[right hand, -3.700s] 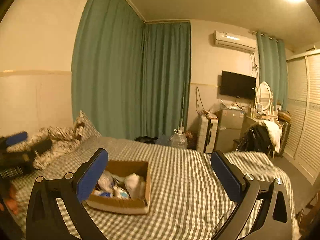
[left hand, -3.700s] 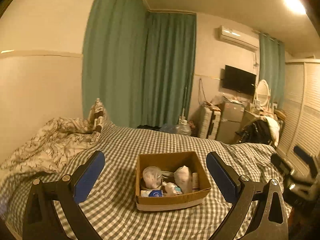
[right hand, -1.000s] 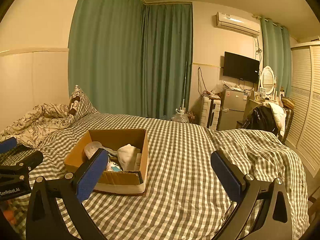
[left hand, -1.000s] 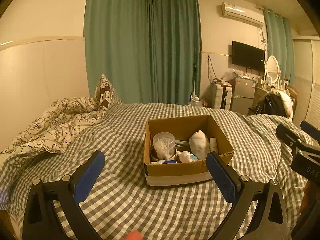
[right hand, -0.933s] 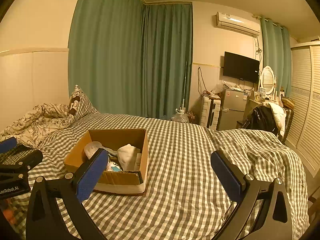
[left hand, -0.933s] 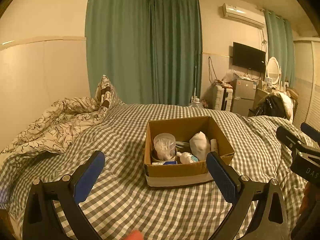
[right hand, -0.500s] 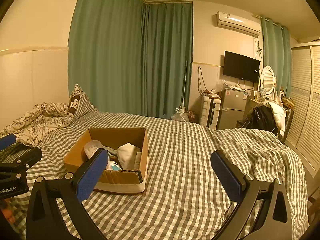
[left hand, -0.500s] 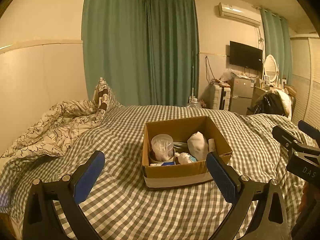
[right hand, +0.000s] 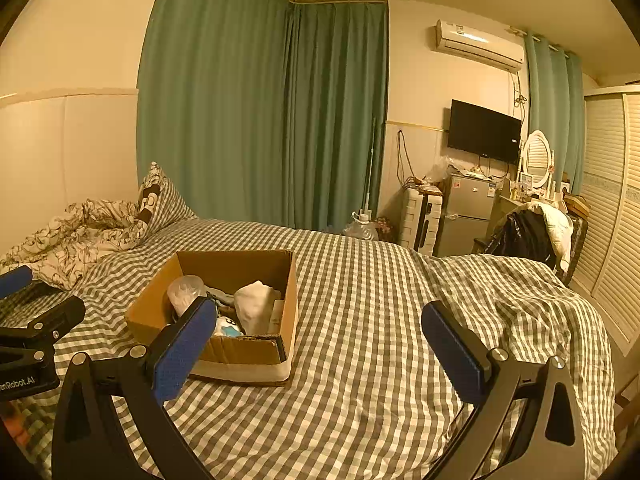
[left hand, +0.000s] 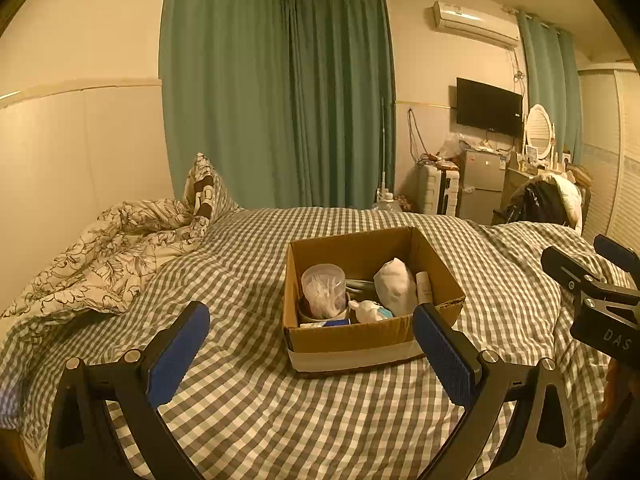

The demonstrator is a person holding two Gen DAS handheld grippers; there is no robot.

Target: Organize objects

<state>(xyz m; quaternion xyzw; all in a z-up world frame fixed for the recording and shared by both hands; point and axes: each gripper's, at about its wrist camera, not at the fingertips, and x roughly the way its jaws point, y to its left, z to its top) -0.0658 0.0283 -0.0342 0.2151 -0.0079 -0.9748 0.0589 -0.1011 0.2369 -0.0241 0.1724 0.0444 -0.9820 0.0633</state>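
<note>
An open cardboard box [left hand: 352, 340] sits on the checked bed cover, also in the right wrist view [right hand: 248, 354]. Inside are a clear jar of cotton swabs [left hand: 323, 290], a white pouch [left hand: 394, 286], a small white tube [left hand: 424, 286] and a white-and-blue bottle [left hand: 370, 310]. My left gripper [left hand: 308, 354] is open and empty, held above the bed just in front of the box. My right gripper [right hand: 316, 346] is open and empty, to the right of the box. Each gripper shows at the other view's edge.
A crumpled floral duvet [left hand: 108, 256] and a pillow [left hand: 206, 192] lie at the left. Green curtains [left hand: 280, 100] hang behind the bed. A fridge [left hand: 480, 184], a dark chair with clothes [left hand: 540, 202] and a wardrobe [right hand: 612, 208] stand at the right.
Both views have dropped and come closer to the bed since 3.7 s ago, and the box looks larger. In the last second there is only slight drift.
</note>
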